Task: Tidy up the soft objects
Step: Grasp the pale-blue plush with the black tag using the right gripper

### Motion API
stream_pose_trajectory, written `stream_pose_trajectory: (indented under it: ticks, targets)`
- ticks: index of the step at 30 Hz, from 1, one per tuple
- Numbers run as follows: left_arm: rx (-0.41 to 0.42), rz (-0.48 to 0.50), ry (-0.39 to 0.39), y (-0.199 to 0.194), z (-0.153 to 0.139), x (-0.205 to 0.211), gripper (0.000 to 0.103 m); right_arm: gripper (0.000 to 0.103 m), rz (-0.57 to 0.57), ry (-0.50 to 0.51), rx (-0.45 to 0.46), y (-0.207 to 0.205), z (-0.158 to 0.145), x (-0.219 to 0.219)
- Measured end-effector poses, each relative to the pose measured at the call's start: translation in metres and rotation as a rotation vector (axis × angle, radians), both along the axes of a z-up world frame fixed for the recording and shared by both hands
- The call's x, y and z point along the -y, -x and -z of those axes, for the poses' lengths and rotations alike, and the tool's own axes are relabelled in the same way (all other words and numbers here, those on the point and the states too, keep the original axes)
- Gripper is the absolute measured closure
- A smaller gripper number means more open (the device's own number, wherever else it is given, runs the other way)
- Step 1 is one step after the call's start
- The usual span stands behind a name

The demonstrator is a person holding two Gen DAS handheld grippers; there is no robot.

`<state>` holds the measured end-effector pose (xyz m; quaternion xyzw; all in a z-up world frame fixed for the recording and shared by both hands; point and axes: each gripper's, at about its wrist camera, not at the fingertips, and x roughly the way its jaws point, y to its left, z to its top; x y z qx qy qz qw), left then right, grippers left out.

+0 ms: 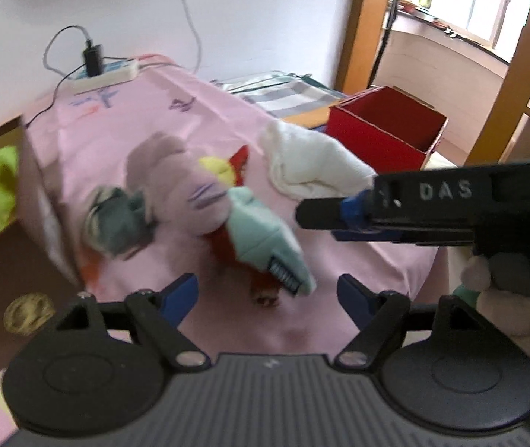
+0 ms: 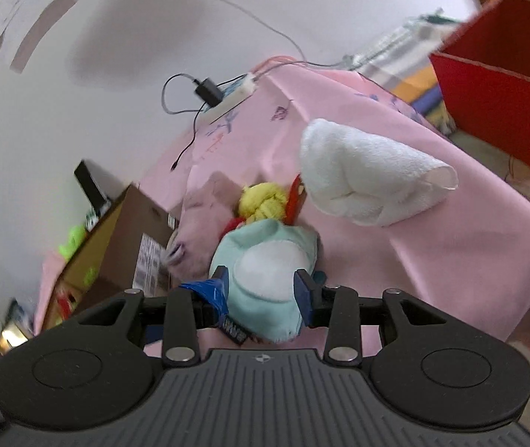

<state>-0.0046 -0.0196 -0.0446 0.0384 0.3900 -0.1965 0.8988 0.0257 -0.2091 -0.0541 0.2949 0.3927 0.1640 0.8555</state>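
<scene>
A pile of soft toys lies on the pink cloth point(image 1: 160, 119): a pale purple plush point(image 1: 179, 182), a grey plush point(image 1: 116, 223), a yellow knot point(image 1: 218, 167) and a mint-green plush point(image 1: 265, 238). A white rolled towel point(image 1: 309, 167) lies beside them. My left gripper point(image 1: 266, 290) is open above the near edge of the pile. In the right wrist view my right gripper point(image 2: 261, 290) has its jaws closed around the mint-green plush point(image 2: 265, 260). The towel point(image 2: 369, 175) lies beyond it. The right gripper's body point(image 1: 432, 205) crosses the left wrist view.
A red open box point(image 1: 387, 126) stands to the right behind the towel, also in the right wrist view point(image 2: 503, 74). A white power strip with a black charger point(image 1: 104, 70) lies at the far end. A brown cardboard box point(image 2: 130, 242) stands on the left.
</scene>
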Motion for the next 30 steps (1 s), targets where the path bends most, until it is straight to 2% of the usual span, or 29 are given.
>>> stream_pose_trajectory:
  ticks: [2, 4, 14, 19, 24, 30]
  targets:
    - [-0.007, 0.009, 0.009, -0.007, 0.002, 0.004, 0.035, 0.079, -0.006, -0.033, -0.018, -0.002, 0.002, 0.002]
    - [-0.013, 0.015, 0.017, -0.014, 0.004, 0.007, 0.04, 0.078, -0.02, -0.048, -0.035, -0.006, 0.005, 0.0]
    - [0.032, 0.051, 0.032, -0.027, 0.008, 0.023, 0.05, 0.078, -0.025, -0.116, -0.096, -0.023, 0.02, 0.006]
    - [0.069, 0.09, 0.05, -0.03, 0.008, 0.031, 0.049, 0.078, 0.006, -0.148, -0.131, -0.027, 0.028, 0.015]
    - [0.111, 0.17, 0.029, -0.025, 0.012, 0.048, 0.047, 0.078, 0.061, -0.218, -0.166, -0.022, 0.037, 0.033]
    - [0.063, 0.237, 0.035, -0.023, 0.028, 0.061, 0.046, 0.078, 0.079, -0.246, -0.137, -0.019, 0.033, 0.051]
